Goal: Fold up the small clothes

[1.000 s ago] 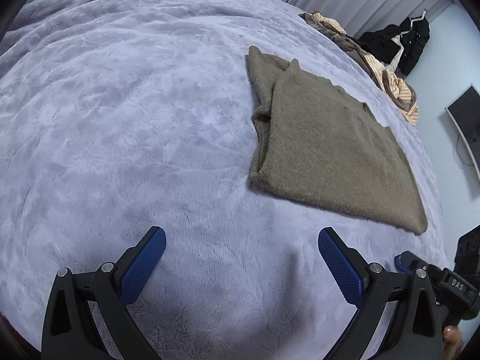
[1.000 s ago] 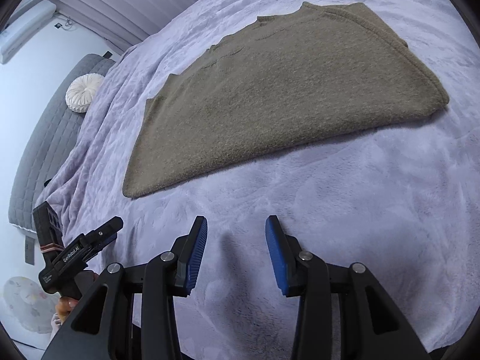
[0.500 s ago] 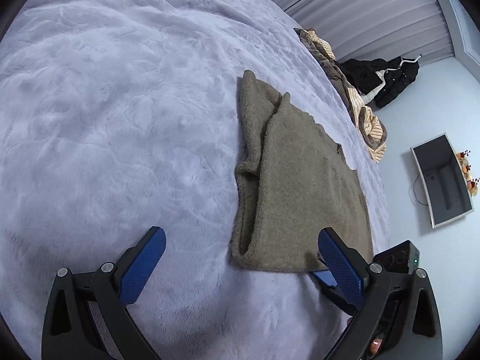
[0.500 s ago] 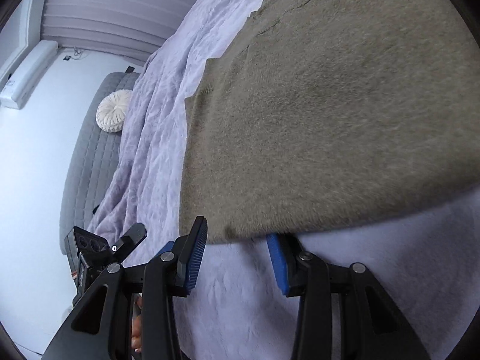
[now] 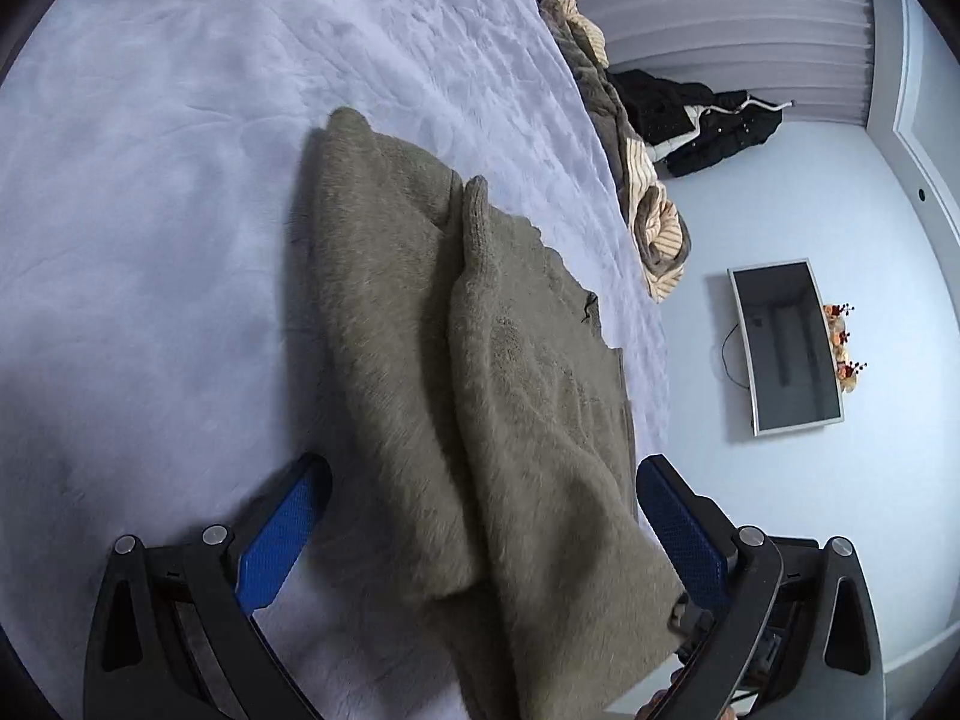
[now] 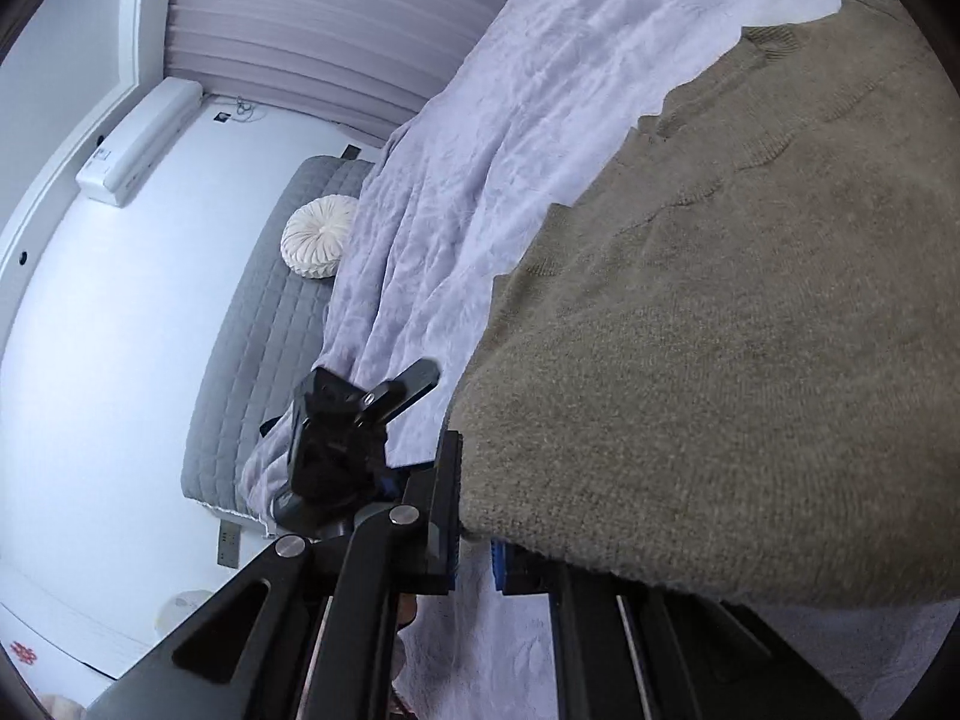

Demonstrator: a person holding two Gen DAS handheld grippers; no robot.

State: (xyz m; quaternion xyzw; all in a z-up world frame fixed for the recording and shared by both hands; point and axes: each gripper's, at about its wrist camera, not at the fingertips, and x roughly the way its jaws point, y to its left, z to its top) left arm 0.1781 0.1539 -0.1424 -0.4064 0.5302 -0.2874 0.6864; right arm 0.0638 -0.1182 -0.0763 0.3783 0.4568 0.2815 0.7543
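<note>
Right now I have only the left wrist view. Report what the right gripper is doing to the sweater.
Observer: The right gripper has its jaws at a narrow gap on the olive sweater's near edge, apparently pinching it.
Operator: Describe what lies beyond that edge.
Observer: The lavender bedcover drapes down toward a grey quilted bench with a round cream cushion on it.
Operator: Place my left gripper from that side.
Observer: The left gripper's black body shows just beside the sweater's corner.
</note>
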